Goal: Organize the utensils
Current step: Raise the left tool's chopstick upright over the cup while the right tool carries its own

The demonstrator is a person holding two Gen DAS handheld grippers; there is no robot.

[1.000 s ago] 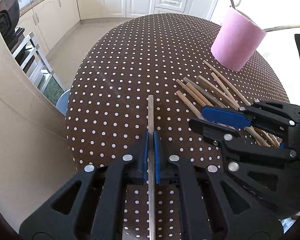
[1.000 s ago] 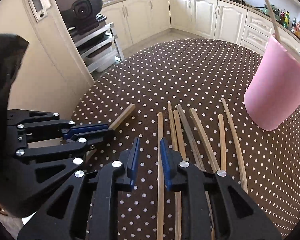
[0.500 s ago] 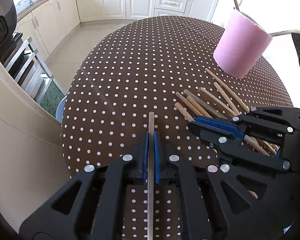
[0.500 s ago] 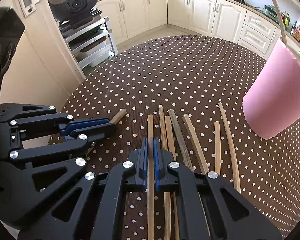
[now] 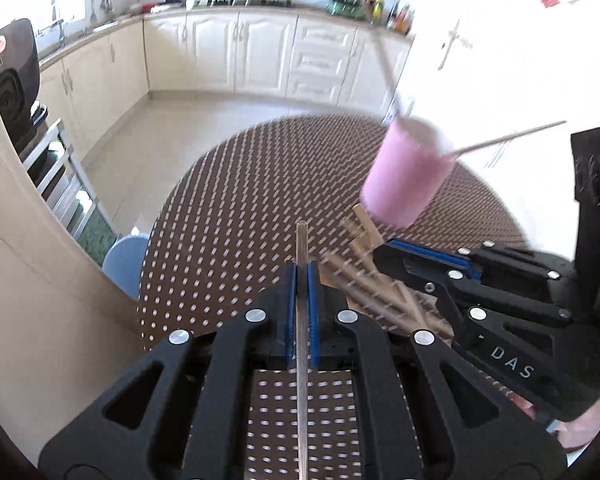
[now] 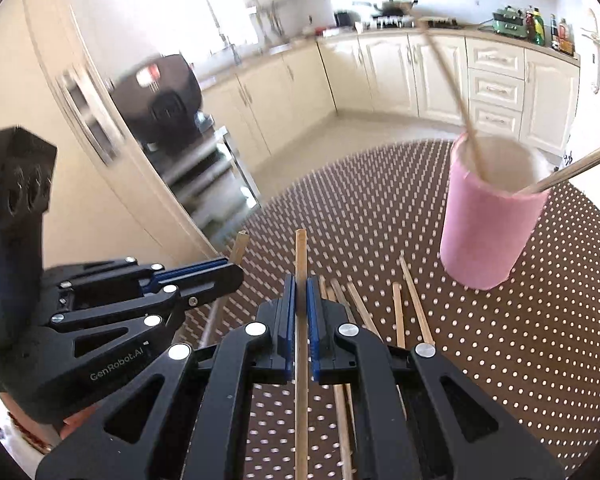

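My left gripper [image 5: 301, 268] is shut on a wooden chopstick [image 5: 301, 240] and holds it above the brown dotted table [image 5: 260, 184]. My right gripper [image 6: 300, 282] is shut on another wooden chopstick [image 6: 300, 252], also lifted. The pink cup [image 6: 488, 212] stands on the table ahead and to the right, with two sticks leaning in it; it also shows in the left wrist view [image 5: 404, 176]. Several more chopsticks [image 6: 400, 304] lie on the table under and right of the right gripper. Each gripper shows in the other's view: the left one [image 6: 224, 274], the right one [image 5: 384, 250].
White kitchen cabinets [image 5: 268, 56] line the far wall. A black appliance on a rack [image 6: 160, 100] stands left of the table. A cream curved wall [image 5: 28, 264] is close on the left. A blue stool [image 5: 126, 260] sits beside the table's edge.
Both grippers have lifted and tilted up with their chopsticks, so the cameras now look across the kitchen. The right gripper shut on its chopstick about half a second ago.
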